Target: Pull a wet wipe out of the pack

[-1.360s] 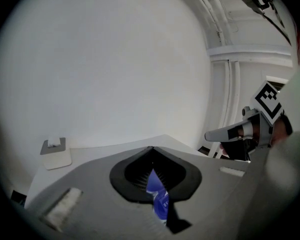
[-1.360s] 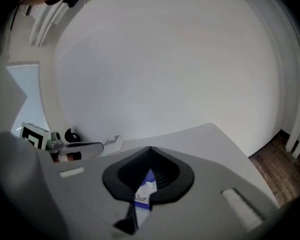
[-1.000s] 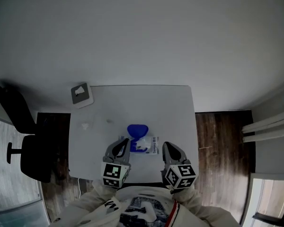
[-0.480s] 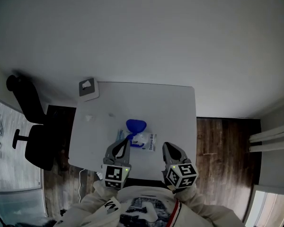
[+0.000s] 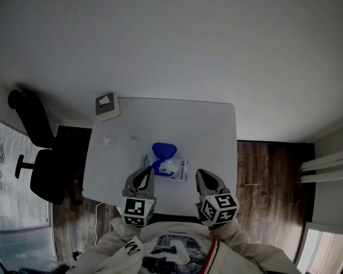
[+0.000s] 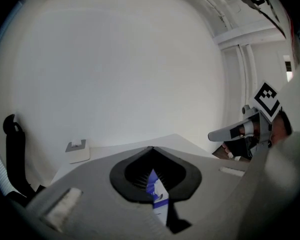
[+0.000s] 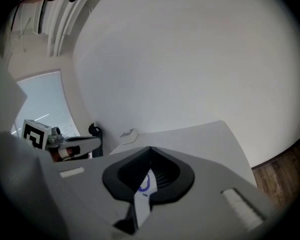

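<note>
The wet wipe pack [image 5: 174, 167] lies on the white table [image 5: 211, 130], white with blue print, its blue lid [image 5: 164, 150] flipped open toward the far side. My left gripper [image 5: 143, 177] hovers just left of and nearer than the pack, shut and empty. My right gripper [image 5: 204, 178] hovers to the pack's right, also shut with nothing in it. In the left gripper view the jaw tips meet [image 6: 151, 148] and the pack [image 6: 157, 196] shows through the gap below them. The right gripper view shows the same: tips together [image 7: 150, 148], pack [image 7: 143, 188] beyond.
A small grey-white stand [image 5: 107, 105] sits at the table's far left corner, and a tiny white scrap [image 5: 107, 142] lies near the left edge. A black office chair [image 5: 37, 153] stands left of the table on the wooden floor [image 5: 268, 176].
The head view has shifted, so the table sits differently in frame. My left gripper has edged slightly back from the pack. The right gripper and the pack have stayed put.
</note>
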{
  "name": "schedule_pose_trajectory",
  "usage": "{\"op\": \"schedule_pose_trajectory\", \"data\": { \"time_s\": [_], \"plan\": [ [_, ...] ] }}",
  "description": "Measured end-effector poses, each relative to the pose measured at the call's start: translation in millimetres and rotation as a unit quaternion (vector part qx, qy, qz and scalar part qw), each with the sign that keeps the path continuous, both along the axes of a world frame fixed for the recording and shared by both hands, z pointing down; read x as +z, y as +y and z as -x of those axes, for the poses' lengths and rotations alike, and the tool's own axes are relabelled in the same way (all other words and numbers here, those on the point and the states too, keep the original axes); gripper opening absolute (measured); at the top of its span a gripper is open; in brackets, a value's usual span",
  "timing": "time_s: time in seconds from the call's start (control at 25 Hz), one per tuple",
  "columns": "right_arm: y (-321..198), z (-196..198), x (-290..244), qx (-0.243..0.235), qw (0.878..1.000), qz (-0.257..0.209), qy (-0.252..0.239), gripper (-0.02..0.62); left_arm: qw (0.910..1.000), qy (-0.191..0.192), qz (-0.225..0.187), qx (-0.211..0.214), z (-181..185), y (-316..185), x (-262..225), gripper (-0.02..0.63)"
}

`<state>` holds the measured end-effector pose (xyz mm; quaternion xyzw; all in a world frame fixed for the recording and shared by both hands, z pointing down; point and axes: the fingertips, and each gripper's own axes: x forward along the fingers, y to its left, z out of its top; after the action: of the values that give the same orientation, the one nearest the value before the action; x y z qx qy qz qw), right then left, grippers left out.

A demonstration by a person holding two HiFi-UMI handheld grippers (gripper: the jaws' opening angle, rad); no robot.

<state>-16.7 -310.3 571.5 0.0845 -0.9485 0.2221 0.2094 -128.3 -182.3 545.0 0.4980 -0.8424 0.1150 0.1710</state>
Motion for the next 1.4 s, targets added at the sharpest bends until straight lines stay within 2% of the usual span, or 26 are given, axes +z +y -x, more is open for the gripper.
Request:
{"op": "schedule_pose_trajectory", "data": {
  "time_s": [0.32, 0.48, 0.88, 1.0, 1.2, 1.4],
  "plan": [
    [8, 11, 6, -0.014, 0.999, -0.026, 0.027, 0.089, 0.9998, 0.01, -0.009, 0.015, 11, -1, 0, 0.005],
    [11, 15, 10, -0.028, 0.998, -0.037, 0.032, 0.103, 0.9997, 0.011, -0.014, 0.015, 15, 1, -1, 0.005],
    [36, 25, 32, -0.092, 0.993, -0.024, 0.069, 0.198, 0.9996, 0.024, -0.011, 0.006, 19, 11, 7, 0.005],
    [46, 30, 42, -0.114, 0.99, -0.006, 0.078, 0.268, 0.9995, 0.03, -0.014, 0.0, 19, 15, 8, 0.005],
    [53, 38, 57, -0.141, 0.985, -0.008, 0.094, 0.313, 0.9993, 0.033, -0.014, -0.006, 18, 20, 10, 0.005],
    [56, 48, 76, -0.171, 0.978, -0.021, 0.115, 0.386, 0.9993, 0.032, -0.015, -0.012, 20, 26, 10, 0.005]
  ]
}}
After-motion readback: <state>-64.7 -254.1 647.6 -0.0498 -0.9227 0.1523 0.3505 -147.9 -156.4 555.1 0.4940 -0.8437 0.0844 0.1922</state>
